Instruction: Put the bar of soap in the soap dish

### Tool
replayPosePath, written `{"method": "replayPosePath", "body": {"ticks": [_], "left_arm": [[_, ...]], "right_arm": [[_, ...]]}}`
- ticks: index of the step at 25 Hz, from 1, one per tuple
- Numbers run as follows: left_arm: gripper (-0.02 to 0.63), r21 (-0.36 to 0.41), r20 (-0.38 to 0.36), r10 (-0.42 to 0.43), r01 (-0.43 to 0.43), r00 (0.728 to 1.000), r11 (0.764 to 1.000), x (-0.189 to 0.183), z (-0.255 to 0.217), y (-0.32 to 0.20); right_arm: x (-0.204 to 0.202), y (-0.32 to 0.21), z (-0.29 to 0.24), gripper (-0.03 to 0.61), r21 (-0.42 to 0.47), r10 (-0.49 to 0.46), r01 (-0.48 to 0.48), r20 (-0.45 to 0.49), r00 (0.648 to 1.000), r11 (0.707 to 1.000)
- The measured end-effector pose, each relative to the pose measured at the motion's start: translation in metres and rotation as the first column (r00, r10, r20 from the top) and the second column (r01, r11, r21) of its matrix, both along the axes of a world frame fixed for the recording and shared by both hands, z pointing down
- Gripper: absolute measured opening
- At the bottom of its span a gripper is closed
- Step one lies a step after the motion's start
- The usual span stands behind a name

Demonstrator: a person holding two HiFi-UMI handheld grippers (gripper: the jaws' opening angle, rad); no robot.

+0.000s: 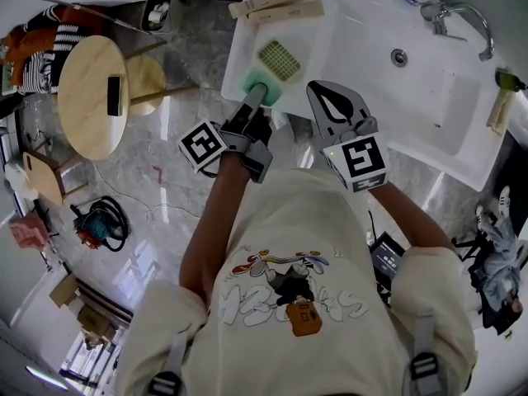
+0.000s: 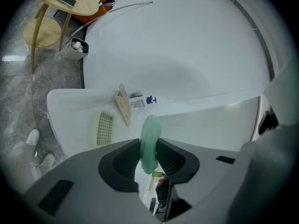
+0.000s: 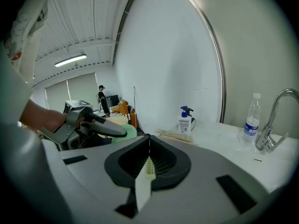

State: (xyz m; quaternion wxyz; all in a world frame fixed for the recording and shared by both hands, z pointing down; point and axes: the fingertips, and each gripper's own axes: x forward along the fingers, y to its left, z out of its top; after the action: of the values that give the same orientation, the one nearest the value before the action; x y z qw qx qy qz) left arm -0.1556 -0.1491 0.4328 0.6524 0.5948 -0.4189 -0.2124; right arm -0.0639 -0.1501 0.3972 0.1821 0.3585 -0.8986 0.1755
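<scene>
The left claw (image 1: 254, 101) is clenched on the pale green oval bar of soap (image 1: 266, 87), gripping it across its flat faces so that it stands on edge, most of the bar poking out past the tips. The bar hangs over the front part of the white bench (image 1: 355, 44), just short of the pale yellow-green slotted soap dish (image 1: 279, 60), which lies empty. So the pickup looks done. What is left, as I judge it, is a short carry forward, a lowering onto the grid and a release. The right claw (image 1: 323, 97) is pressed shut on nothing and hovers just beside the left one, clear of the dish. The dish sits near the bench's left end, so a drift to the left risks the edge and the grey stone floor (image 1: 165, 172) below. Beyond the dish, toward the wall, two light wooden pieces (image 1: 276, 7) lie close together, which limits overshoot. The sunken white sink basin (image 1: 412, 81) is well apart to the right. Directly above the dish nothing stands in the way.
</scene>
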Motion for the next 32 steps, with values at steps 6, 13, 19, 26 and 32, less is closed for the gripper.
{"method": "replayPosePath", "body": {"ticks": [6,13,19,26,32], "left_arm": [[0.120,-0.018,0.001,0.003,-0.003,1.000,1.000,0.001,0.009,-0.009],[0.120,-0.046,0.022,0.006,-0.005,1.000,0.999,0.001,0.021,-0.016],[0.120,-0.063,0.041,0.012,-0.010,0.999,0.998,0.000,0.031,-0.019],[0.120,-0.114,0.067,0.019,-0.011,0.998,0.993,-0.005,0.049,-0.020],[0.120,-0.165,0.085,0.020,-0.006,0.996,0.986,-0.006,0.068,-0.024]], "right_arm": [[-0.004,-0.006,0.012,0.006,0.003,-0.003,0.003,-0.027,1.000,1.000],[-0.011,-0.007,0.023,0.006,0.004,-0.022,0.022,-0.053,0.998,1.000],[-0.013,-0.008,0.031,0.006,-0.012,-0.029,0.029,-0.061,0.998,1.000],[-0.016,-0.012,0.040,0.006,-0.031,-0.034,0.033,-0.056,0.998,0.999],[-0.020,-0.016,0.049,0.006,-0.047,-0.042,0.040,-0.060,0.997,0.998]]}}
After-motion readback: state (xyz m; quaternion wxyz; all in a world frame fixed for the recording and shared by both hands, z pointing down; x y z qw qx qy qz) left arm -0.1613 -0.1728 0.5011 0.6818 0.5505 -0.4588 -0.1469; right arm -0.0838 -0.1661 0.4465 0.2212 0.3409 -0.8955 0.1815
